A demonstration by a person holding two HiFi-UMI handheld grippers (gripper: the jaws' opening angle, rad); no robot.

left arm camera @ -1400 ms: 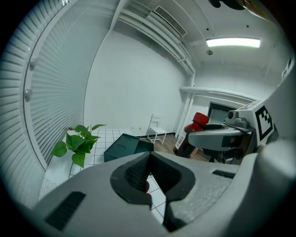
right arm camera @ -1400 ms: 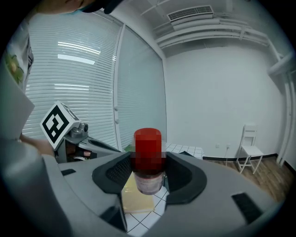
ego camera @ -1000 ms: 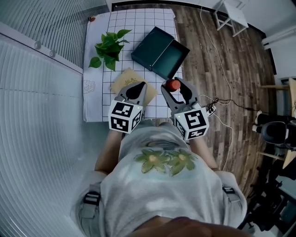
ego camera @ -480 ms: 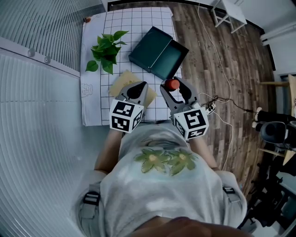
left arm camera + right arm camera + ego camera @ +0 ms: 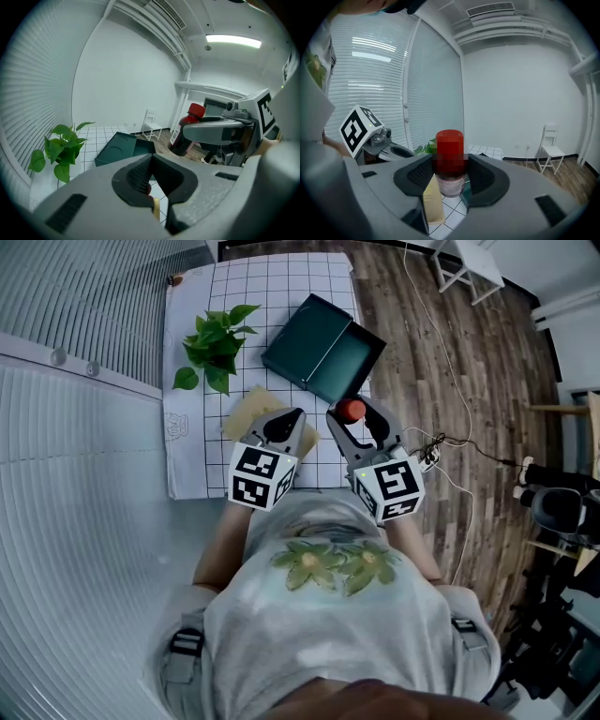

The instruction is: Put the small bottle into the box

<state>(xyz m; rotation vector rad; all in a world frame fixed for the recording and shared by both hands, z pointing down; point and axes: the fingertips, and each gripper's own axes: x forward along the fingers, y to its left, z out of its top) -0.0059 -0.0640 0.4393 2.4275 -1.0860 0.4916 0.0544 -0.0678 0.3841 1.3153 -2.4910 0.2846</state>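
Right gripper (image 5: 355, 416) is clamped on the small dark bottle with a red cap (image 5: 450, 174), upright over the near edge of the white gridded table (image 5: 272, 296). The open dark-green box (image 5: 348, 363) lies just beyond it. Left gripper (image 5: 283, 420) is closed, holding nothing.

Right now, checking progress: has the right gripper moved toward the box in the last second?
No. The right gripper, shut on the small bottle, stays just short of the box's near edge.
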